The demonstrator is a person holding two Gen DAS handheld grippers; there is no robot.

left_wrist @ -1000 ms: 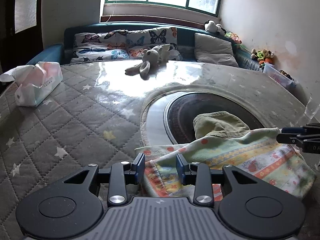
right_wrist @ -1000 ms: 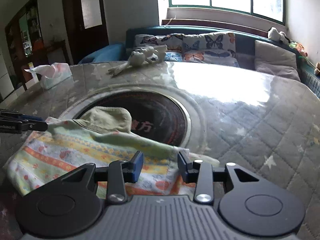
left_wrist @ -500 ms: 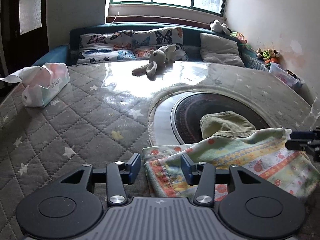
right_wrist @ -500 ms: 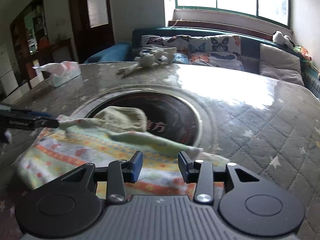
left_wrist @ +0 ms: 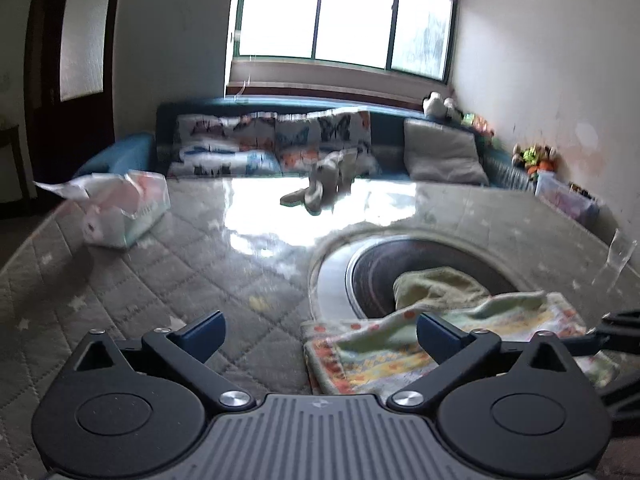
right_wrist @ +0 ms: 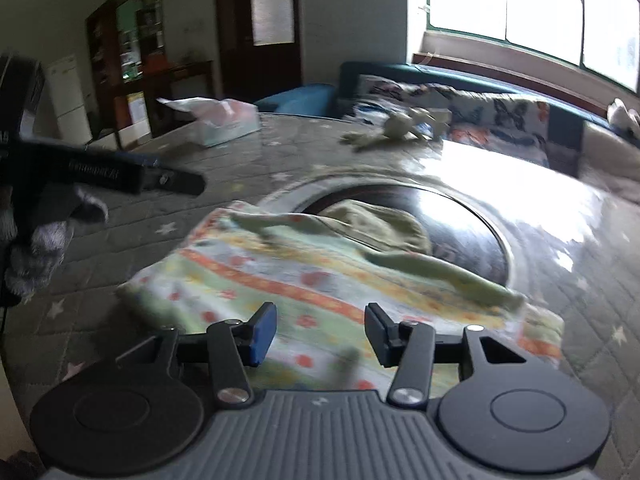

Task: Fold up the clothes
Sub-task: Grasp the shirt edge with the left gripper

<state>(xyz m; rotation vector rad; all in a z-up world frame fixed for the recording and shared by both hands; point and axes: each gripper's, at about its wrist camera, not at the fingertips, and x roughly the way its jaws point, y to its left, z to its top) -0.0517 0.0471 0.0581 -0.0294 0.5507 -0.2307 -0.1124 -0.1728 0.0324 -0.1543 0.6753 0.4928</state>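
From the left wrist we see our left gripper (left_wrist: 318, 338) with its fingers spread wide and holding nothing, just beside the near left corner of the patterned garment (left_wrist: 404, 354), which lies flat on the surface (left_wrist: 160, 276), its far edge over the dark round inset (left_wrist: 404, 264); closing from here could catch one layer only and drag the cloth askew. From the right wrist, our right gripper (right_wrist: 320, 330) hangs released above the garment's near edge, and lowering blindly could bunch it.

Both wrist views look low across the table (left_wrist: 120, 280), sharing the garment (right_wrist: 300, 280) close ahead.
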